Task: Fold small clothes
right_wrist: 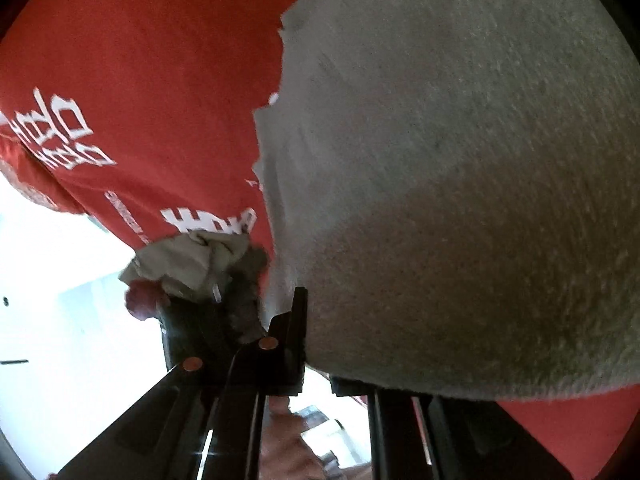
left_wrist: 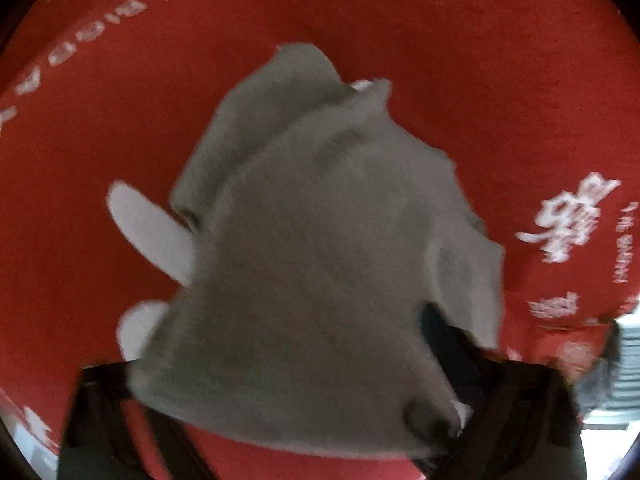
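A small grey garment point(left_wrist: 320, 264) hangs bunched over my left gripper point(left_wrist: 316, 412) and covers its fingertips. White parts of it stick out at the left point(left_wrist: 148, 228). Below it lies a red cloth with white lettering point(left_wrist: 480, 92). In the right wrist view the same grey fabric point(right_wrist: 460, 180) fills the right side and drapes over my right gripper point(right_wrist: 320, 344). Its left finger point(right_wrist: 296, 332) shows; the right one is hidden. The other gripper, holding a wad of grey fabric point(right_wrist: 192, 264), shows at the left.
The red cloth point(right_wrist: 152, 80) covers the surface, with its edge at the lower left of the right wrist view. Bright white floor or wall point(right_wrist: 60, 300) lies beyond. A stack of pale items point(left_wrist: 628, 364) sits at the right edge.
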Available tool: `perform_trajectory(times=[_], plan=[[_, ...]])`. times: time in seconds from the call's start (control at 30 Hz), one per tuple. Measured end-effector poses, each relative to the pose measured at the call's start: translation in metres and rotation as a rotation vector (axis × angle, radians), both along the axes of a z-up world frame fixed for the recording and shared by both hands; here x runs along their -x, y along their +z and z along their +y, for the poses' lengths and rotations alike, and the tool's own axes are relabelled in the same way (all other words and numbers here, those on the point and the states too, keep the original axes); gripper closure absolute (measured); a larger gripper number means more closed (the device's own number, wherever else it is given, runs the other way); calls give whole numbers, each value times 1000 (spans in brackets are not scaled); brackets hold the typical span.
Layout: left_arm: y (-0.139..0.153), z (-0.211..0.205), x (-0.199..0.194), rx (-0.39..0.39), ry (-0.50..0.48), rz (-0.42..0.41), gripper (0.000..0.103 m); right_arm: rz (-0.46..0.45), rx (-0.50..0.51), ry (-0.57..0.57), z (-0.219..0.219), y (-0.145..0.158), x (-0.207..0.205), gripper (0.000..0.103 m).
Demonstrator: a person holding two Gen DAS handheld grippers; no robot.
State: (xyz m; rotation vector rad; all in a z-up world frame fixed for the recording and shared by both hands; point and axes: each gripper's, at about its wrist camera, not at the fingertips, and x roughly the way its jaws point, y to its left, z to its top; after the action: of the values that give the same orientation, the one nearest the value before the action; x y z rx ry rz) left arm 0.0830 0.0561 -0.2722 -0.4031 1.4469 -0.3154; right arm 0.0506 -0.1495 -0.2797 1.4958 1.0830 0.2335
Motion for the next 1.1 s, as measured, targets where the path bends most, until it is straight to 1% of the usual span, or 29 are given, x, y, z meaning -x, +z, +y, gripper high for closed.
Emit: perform_trajectory(times=[0.03, 0.07, 0.13, 0.17, 0.2, 0.23, 0.27, 0.3, 0.33, 0.37, 0.4, 0.43, 0.47, 0.53, 0.6, 0.67, 0.77, 0.83, 0.87, 0.9, 1.0, 1.1], plan=[[-2, -4, -4, -37, -16, 9, 78, 5, 10, 22, 1, 0, 1, 94], [-4, -7, -6, -66, -34, 13, 80, 13, 24, 56, 1, 0, 1, 94], [2, -13, -6, -116, -69, -34, 84, 26, 51, 116, 1, 4, 3, 92], [11, -22, -3, -180, -124, -94, 86, 45, 84, 166, -1, 9, 3, 90], [21, -32, 2, -239, -181, -159, 87, 57, 110, 197, -4, 14, 3, 90], [27, -41, 7, -280, -224, -207, 87, 58, 154, 235, -11, 26, 2, 90], [35, -54, 16, -349, -298, -286, 87, 52, 192, 258, -17, 34, 2, 89], [39, -61, 23, -395, -348, -339, 87, 47, 241, 285, -25, 46, -1, 85], [41, -69, 30, -439, -405, -390, 87, 41, 293, 311, -32, 57, -7, 76], [40, -79, 39, -483, -472, -439, 88, 30, 359, 343, -41, 72, -19, 44], [39, -82, 44, -506, -510, -462, 88, 27, 406, 374, -47, 82, -32, 19], [37, -85, 48, -526, -545, -480, 88, 22, 445, 403, -50, 89, -45, 15], [33, -88, 52, -547, -578, -496, 88, -2, 488, 455, -50, 99, -69, 15], [31, -86, 57, -570, -609, -521, 88, -26, 514, 562, -38, 107, -108, 15], [29, -89, 61, -589, -629, -544, 88, -28, 513, 693, -13, 105, -152, 15], [28, -88, 67, -594, -640, -559, 88, -14, 518, 828, 22, 94, -190, 12], [26, -87, 69, -594, -647, -569, 88, 39, 526, 1026, 76, 72, -231, 11], [25, -84, 68, -570, -625, -551, 88, 73, 516, 1103, 101, 58, -246, 7], [25, -81, 66, -553, -609, -541, 88, 102, 533, 1146, 115, 51, -254, 4], [25, -79, 65, -543, -599, -536, 88, 116, 556, 1173, 124, 46, -257, 2], [23, -74, 66, -519, -578, -528, 88, 176, 644, 1261, 149, 28, -262, 1], [21, -70, 67, -512, -576, -532, 87, 201, 746, 1358, 176, 18, -263, 1]])
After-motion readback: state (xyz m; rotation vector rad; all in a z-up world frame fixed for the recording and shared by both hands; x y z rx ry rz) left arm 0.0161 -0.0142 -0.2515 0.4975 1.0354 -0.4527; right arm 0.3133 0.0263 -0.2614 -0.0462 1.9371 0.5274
